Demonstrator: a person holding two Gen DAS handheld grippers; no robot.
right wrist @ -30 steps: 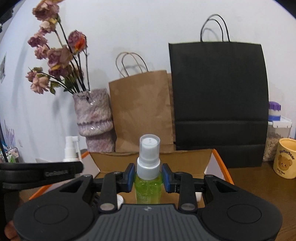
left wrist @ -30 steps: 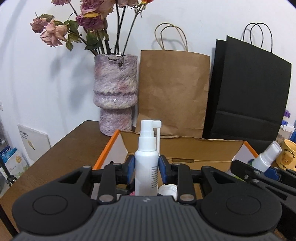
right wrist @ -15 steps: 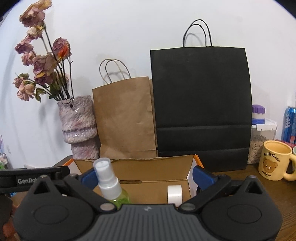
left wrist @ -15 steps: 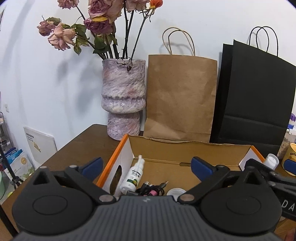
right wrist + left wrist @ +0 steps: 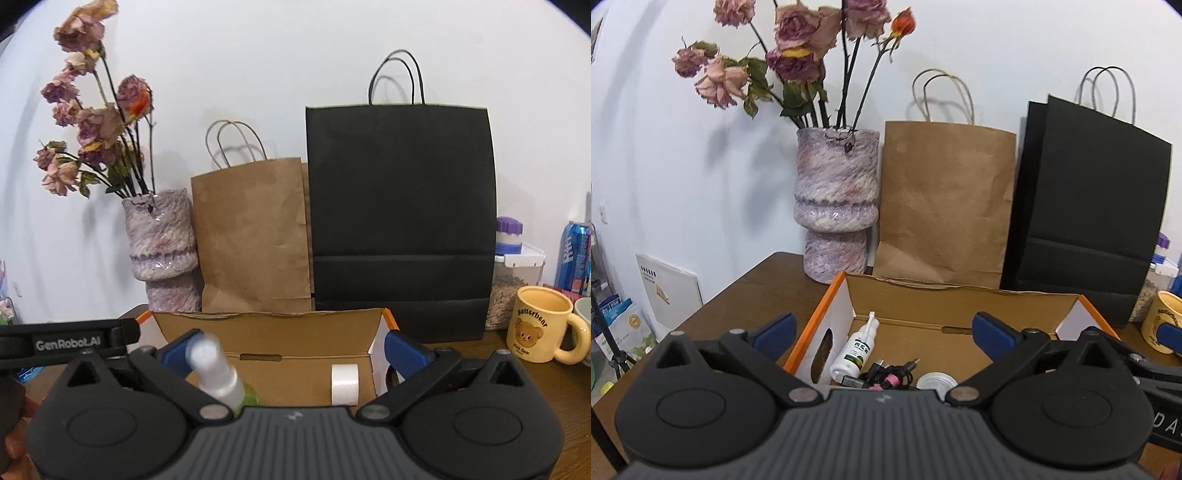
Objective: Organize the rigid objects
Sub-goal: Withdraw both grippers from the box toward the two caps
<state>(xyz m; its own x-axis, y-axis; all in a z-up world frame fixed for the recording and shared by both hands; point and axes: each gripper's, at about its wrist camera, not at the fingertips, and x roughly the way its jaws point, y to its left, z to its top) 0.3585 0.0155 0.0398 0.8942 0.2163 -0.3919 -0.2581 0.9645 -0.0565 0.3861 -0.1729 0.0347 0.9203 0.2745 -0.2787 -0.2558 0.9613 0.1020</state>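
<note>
The left gripper [image 5: 882, 328] has its jaws spread as wide as they go, with nothing between the blue pads; they had just been opening. Below and beyond them the white spray bottle [image 5: 854, 352] lies on its side in the cardboard box [image 5: 960, 301], beside a tangle of cables [image 5: 886, 374] and a white cap [image 5: 936, 380] partly cut off by the gripper body. The right gripper [image 5: 293, 345] is likewise released, its jaws newly parted; the green spray bottle [image 5: 218, 373] leans blurred against the left pad, perhaps touching it, its lower body hidden. A white tape roll [image 5: 344, 384] stands in the box. Behind, on the wooden surface [image 5: 757, 291], stand a vase [image 5: 836, 203] and two paper bags.
</note>
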